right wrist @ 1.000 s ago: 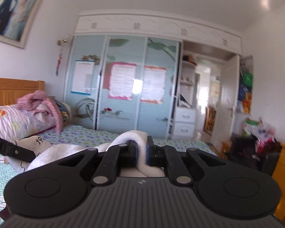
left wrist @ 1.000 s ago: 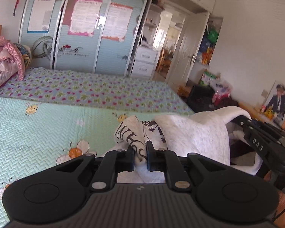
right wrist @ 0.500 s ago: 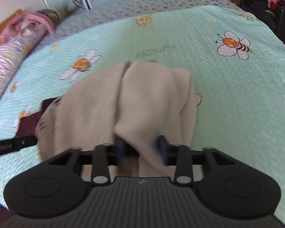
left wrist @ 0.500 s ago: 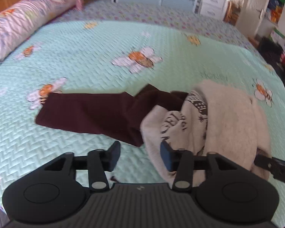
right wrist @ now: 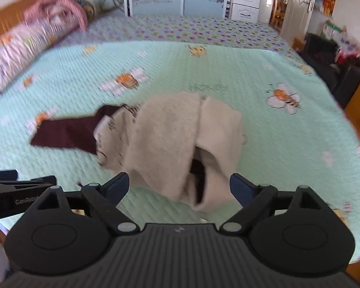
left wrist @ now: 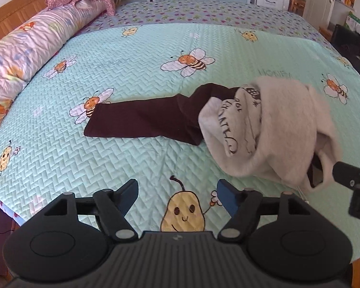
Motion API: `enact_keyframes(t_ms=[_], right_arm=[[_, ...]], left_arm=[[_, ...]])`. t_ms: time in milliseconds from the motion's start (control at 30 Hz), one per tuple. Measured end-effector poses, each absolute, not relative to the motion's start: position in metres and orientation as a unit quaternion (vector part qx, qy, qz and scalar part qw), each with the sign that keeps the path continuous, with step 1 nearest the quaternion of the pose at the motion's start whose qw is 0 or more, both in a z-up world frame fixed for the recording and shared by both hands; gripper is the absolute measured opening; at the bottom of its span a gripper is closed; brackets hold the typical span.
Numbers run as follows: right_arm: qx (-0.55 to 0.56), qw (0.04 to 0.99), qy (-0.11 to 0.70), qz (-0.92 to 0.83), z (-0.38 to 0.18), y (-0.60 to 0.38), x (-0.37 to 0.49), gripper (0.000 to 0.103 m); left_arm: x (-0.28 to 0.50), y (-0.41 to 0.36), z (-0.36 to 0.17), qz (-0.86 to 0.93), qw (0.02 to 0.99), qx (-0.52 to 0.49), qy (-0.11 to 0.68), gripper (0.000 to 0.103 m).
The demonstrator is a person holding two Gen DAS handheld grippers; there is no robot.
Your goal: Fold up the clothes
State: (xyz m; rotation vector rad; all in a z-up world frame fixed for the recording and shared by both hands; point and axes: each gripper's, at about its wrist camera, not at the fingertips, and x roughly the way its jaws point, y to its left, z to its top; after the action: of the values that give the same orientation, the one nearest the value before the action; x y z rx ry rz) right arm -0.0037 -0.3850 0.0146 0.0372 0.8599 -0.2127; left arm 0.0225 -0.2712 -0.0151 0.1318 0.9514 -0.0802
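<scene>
The cream sweatshirt [left wrist: 273, 129] lies in a loose heap on the near right part of the bed [left wrist: 156, 55], with one dark maroon sleeve [left wrist: 141, 120] stretched out flat to the left. No fold is visible; the whole task remains. The left gripper [left wrist: 177, 194] has just been opening, with nothing between its jaws. The right gripper [right wrist: 180, 184] has just been opening too, with the heap's near edge lying loose between its jaws, ungripped.

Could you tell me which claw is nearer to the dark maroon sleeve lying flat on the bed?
Left. The left claw hangs open over bare quilt just in front of the maroon sleeve. The right claw is open at the cream garment, which lies between it and the sleeve.
</scene>
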Motion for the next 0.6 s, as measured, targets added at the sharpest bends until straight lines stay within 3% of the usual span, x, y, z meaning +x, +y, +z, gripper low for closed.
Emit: enact_keyframes(t_ms=[600], right_arm=[[0.070,0.895,0.432,-0.090,0.006,-0.413,-0.022,0.091]], left_arm=[[0.007,-0.324,-0.029,-0.069,0.865,0.092,0.489,0.075]])
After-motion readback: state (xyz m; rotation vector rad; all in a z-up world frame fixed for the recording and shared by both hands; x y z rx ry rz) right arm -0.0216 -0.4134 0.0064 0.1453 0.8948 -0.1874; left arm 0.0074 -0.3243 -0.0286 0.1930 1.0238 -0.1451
